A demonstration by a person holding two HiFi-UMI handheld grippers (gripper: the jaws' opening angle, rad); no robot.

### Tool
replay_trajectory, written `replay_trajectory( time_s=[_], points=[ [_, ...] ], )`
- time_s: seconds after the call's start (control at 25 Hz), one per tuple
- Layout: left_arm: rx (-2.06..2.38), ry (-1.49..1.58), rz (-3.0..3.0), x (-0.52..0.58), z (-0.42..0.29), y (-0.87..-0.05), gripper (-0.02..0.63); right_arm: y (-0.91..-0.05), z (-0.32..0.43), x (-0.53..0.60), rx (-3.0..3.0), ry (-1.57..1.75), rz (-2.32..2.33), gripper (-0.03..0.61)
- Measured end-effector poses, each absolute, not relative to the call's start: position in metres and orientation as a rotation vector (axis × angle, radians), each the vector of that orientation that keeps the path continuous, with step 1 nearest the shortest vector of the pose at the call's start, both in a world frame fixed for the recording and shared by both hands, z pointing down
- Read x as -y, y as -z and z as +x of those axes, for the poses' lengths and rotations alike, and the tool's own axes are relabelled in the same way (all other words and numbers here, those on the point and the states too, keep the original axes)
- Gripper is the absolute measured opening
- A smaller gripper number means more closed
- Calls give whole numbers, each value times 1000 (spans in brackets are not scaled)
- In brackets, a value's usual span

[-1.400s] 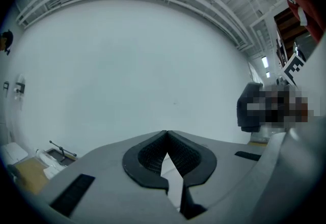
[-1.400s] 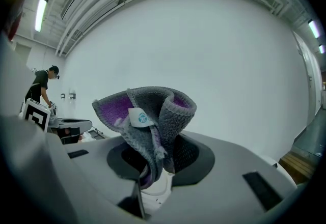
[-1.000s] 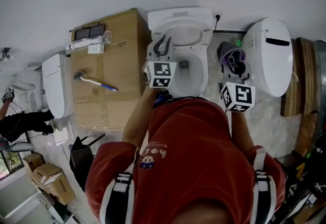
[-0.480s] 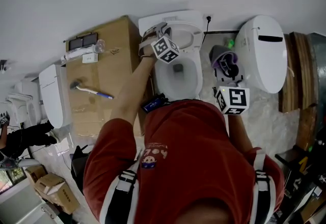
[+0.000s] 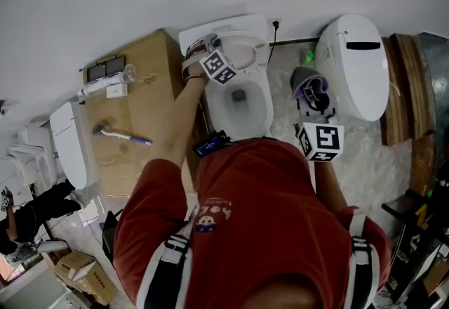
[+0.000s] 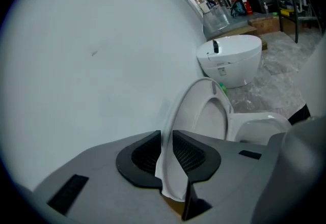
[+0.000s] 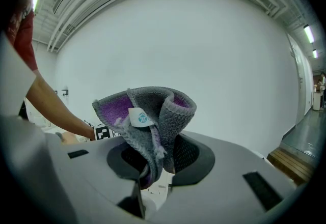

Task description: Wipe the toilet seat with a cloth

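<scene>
Two jobs: my left claw (image 6: 164, 154), jaws just closing, pinches the raised toilet seat (image 6: 204, 111) by its rim, probably to swing it; right claw (image 7: 158, 159) clamps the cloth (image 7: 145, 111), ready to wipe.

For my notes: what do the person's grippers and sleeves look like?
The left gripper and right gripper each have a pale grey body, black curved jaws with mesh-textured pads, and a white cube printed with black square markers. The person wears a red short-sleeved shirt and black-and-white shoulder straps. The left jaws have just been closing, with the toilet seat between them.
</scene>
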State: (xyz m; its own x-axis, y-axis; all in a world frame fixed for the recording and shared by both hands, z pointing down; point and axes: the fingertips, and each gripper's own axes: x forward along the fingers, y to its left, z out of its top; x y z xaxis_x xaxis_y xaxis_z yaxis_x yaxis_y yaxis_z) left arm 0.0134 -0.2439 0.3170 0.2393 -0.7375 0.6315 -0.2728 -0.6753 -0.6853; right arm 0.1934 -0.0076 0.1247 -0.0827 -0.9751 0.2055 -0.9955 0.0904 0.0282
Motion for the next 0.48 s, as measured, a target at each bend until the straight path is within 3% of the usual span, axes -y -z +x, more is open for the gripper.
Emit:
replay_trajectory(
  time_s=[0.48],
  points=[
    [-918, 1416, -2123, 229, 15, -308, 55, -129, 177, 2, 2228, -185, 1940, 89]
  ],
)
